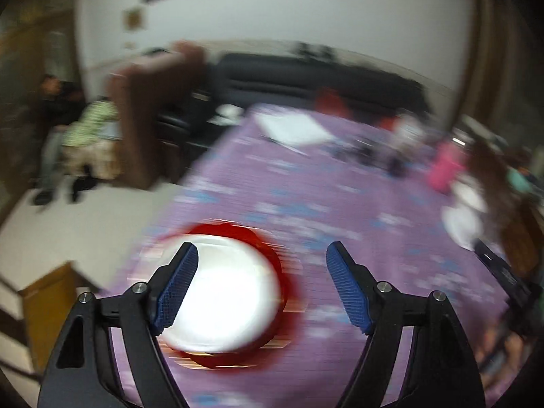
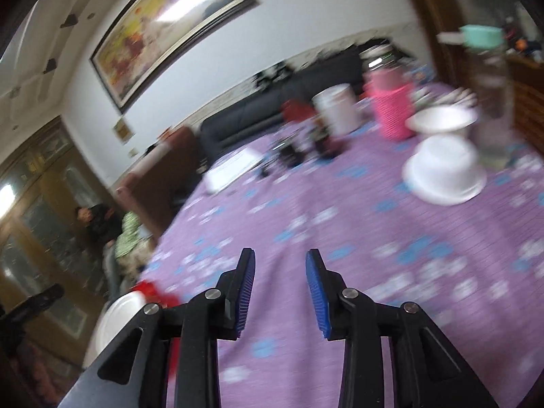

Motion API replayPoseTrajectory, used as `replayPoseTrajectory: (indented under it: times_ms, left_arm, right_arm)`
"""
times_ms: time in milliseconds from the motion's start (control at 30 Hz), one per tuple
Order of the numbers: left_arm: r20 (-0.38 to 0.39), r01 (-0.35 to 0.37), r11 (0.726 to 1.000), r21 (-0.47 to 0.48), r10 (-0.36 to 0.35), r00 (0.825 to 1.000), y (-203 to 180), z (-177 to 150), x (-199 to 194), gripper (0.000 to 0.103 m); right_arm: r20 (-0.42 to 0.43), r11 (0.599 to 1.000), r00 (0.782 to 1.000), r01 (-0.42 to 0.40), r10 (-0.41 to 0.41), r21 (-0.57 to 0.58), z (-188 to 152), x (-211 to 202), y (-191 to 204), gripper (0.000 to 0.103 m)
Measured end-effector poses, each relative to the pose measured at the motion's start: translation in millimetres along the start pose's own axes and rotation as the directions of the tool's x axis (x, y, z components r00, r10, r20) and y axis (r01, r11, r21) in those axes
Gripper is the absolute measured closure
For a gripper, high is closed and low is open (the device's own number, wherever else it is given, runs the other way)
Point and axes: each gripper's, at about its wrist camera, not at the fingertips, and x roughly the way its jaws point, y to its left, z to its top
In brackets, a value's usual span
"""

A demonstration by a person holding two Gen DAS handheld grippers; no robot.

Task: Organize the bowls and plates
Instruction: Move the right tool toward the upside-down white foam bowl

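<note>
In the left wrist view a white dish [image 1: 231, 299] sits on a red plate [image 1: 275, 255] on the purple flowered tablecloth [image 1: 340, 204], all blurred. My left gripper [image 1: 262, 248] stands open above them, its left pad in front of the white dish and not pressing on anything. My right gripper [image 2: 280, 253] is open over bare cloth with nothing between its pads. Far right lie an upside-down white bowl [image 2: 445, 176] and, behind it, an upright white bowl [image 2: 442, 119]. The white dish [image 2: 119, 319] and red plate [image 2: 149, 289] show at the lower left, near the table edge.
At the table's far end stand a pink basket [image 2: 391, 108], a white tub [image 2: 336, 108], a clear bottle with a teal lid [image 2: 489, 95], dark small items and a sheet of paper [image 2: 231, 170]. A dark sofa [image 2: 278, 108] lies beyond. People [image 2: 102, 224] sit off the left edge.
</note>
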Motion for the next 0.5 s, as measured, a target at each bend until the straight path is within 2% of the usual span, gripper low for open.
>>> replayPoseTrajectory:
  times_ms: [33, 100, 167, 233, 300, 367, 500]
  left_arm:
    - [-0.037, 0.053, 0.999, 0.009, -0.053, 0.998, -17, 1, 12, 0.025]
    - [-0.115, 0.153, 0.988, 0.022, -0.150, 0.982, -50, 6, 38, 0.025]
    - [-0.173, 0.199, 0.979, 0.034, -0.191, 0.966, -82, 13, 61, 0.025]
    - [-0.204, 0.230, 0.972, 0.043, -0.217, 0.955, -113, 22, 79, 0.025]
    - [-0.209, 0.227, 0.972, 0.055, -0.211, 0.955, -143, 32, 99, 0.025]
    - [-0.212, 0.237, 0.970, 0.052, -0.221, 0.952, -169, 36, 117, 0.025]
    - [-0.247, 0.257, 0.964, 0.068, -0.233, 0.940, -202, 34, 142, 0.025]
  right_arm:
    - [0.014, 1.000, 1.000, 0.023, -0.023, 0.000, 5, -3, -12, 0.065]
    - [0.046, 0.997, 0.996, 0.075, -0.075, 0.001, 19, -8, -40, 0.065]
    - [0.074, 0.992, 0.989, 0.128, -0.128, 0.001, 34, -13, -72, 0.065]
    - [0.093, 0.987, 0.983, 0.161, -0.159, -0.015, 45, -14, -93, 0.064]
    - [0.111, 0.984, 0.979, 0.173, -0.168, -0.035, 55, -14, -112, 0.060]
    - [0.129, 0.986, 0.979, 0.164, -0.158, -0.037, 65, -10, -132, 0.048]
    - [0.107, 0.982, 0.979, 0.179, -0.171, -0.068, 82, 17, -160, 0.047]
